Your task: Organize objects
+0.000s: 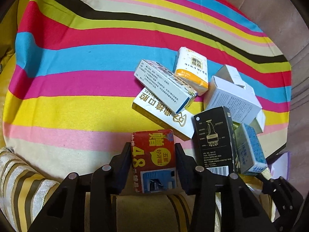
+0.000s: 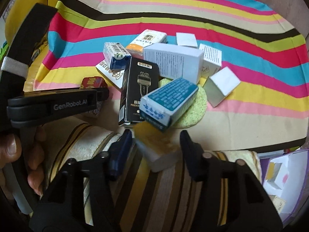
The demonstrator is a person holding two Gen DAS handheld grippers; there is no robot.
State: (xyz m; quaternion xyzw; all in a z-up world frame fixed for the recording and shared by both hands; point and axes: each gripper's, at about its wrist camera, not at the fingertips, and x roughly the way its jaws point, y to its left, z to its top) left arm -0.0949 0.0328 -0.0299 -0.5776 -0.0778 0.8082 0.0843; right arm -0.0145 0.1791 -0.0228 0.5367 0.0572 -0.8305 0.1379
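Note:
My left gripper (image 1: 153, 147) is shut on a red box (image 1: 153, 158) with yellow print, at the near edge of the striped cloth (image 1: 77, 58). The same red box (image 2: 92, 83) shows in the right wrist view behind the left gripper's body (image 2: 58, 104). My right gripper (image 2: 156, 135) is open around a yellow-topped white block (image 2: 158, 147), not closed on it. A pile of boxes lies ahead: a black box (image 2: 139, 90), a blue box (image 2: 170, 102), a large white box (image 2: 173, 63), an orange-and-white pack (image 2: 146, 38).
A round yellow-green sponge (image 2: 193, 108) lies under the pile. Small white boxes (image 2: 222, 85) sit to the right. A purple bin (image 2: 280, 183) with boxes stands at the right. A striped cushion (image 2: 154, 193) lies below the grippers. A brown sofa edge (image 1: 280, 9) borders the cloth.

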